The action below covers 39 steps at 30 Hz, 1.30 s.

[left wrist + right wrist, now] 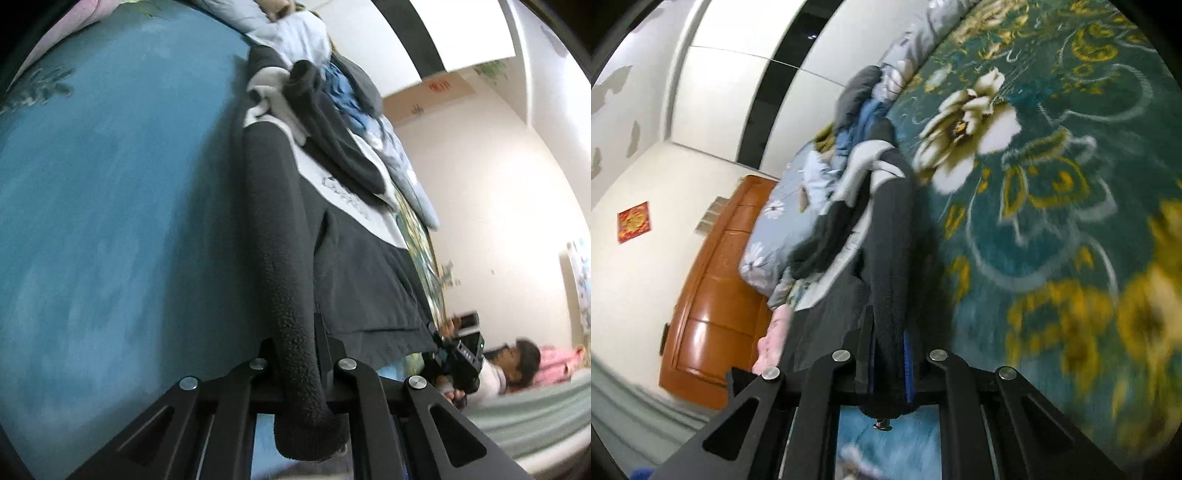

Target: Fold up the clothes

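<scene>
Crowding the dark fleece jacket (280,236), a clothes pile (332,88) overlaps its top.

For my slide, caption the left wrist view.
Left claw shut on the dark fleece jacket over the teal blanket.

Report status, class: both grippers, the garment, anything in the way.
Left gripper shut on the jacket. Right gripper shut on the same jacket, spread on the bed. Clothes pile beyond the collar.

Soft indoor light, heavy fisheye warp w/ dark corners.
My left view's wall (498,206) blows out to glare; right view's floral blanket (1052,206) smears w/ motion blur toward the edge.
</scene>
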{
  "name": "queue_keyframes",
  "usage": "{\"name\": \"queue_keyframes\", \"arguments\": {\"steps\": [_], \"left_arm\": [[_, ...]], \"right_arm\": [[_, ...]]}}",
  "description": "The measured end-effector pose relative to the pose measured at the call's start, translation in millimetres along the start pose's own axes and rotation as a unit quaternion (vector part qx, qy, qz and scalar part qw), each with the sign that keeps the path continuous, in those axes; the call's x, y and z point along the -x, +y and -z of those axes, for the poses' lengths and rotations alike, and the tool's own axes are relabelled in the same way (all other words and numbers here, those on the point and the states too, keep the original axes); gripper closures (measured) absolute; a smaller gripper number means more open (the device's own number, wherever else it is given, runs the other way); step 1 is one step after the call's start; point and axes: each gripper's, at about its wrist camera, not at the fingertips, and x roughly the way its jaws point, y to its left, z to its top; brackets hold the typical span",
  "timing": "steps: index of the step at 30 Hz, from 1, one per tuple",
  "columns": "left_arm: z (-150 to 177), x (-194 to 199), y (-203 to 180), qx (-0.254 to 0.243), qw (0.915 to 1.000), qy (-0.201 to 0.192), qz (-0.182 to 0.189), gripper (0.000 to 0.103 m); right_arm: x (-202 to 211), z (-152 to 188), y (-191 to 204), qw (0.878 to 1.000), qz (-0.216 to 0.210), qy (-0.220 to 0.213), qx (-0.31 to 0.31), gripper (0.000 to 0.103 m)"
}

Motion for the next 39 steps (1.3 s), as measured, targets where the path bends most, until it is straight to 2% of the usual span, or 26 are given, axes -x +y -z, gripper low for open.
{"name": "queue_keyframes", "arguments": {"steps": [3,5,8,11,14,20,24,31,36,39], "left_arm": [[3.4,23.7,-6.6,-0.015,0.9994,-0.020,0.024,0.095],[-7.8,31.1,-11.7,-0.019,0.9983,-0.034,0.043,0.095],[-35.5,38.4,-23.8,-0.038,0.9963,-0.058,0.051,0.095],[-68.4,41.1,-35.4,-0.053,0.9946,-0.073,0.052,0.094],[-110.6,35.5,-45.2,-0.058,0.9933,-0.081,0.059,0.091],[-185.7,10.1,-47.3,-0.073,0.9923,-0.087,0.049,0.090],[-238.3,-10.3,-26.8,-0.034,0.9932,-0.094,0.059,0.090],[-307.4,-63.2,14.3,0.050,0.9938,-0.082,0.056,0.090],[-323.1,-97.0,43.9,0.103,0.9917,-0.063,0.044,0.090],[-321.6,-104.2,52.6,0.122,0.9894,-0.056,0.056,0.087]], "right_arm": [[22.7,5.2,10.8,1.000,-0.012,-0.016,0.014,0.091],[35.5,6.6,19.2,0.999,-0.019,-0.026,0.024,0.092],[24.6,-15.5,43.8,0.998,-0.022,-0.025,0.054,0.092],[13.0,-39.1,65.0,0.996,-0.027,-0.031,0.077,0.091],[-5.0,-74.9,72.1,0.997,-0.041,-0.036,0.061,0.091],[-62.0,-155.1,83.2,0.999,-0.011,-0.025,0.030,0.091],[-105.1,-207.3,86.2,1.000,-0.001,-0.019,0.004,0.091],[-171.3,-263.5,68.3,0.998,0.042,-0.002,-0.039,0.091],[-209.2,-275.6,45.8,0.995,0.083,0.016,-0.060,0.089],[-218.9,-273.6,36.4,0.992,0.101,0.024,-0.065,0.086]]}}
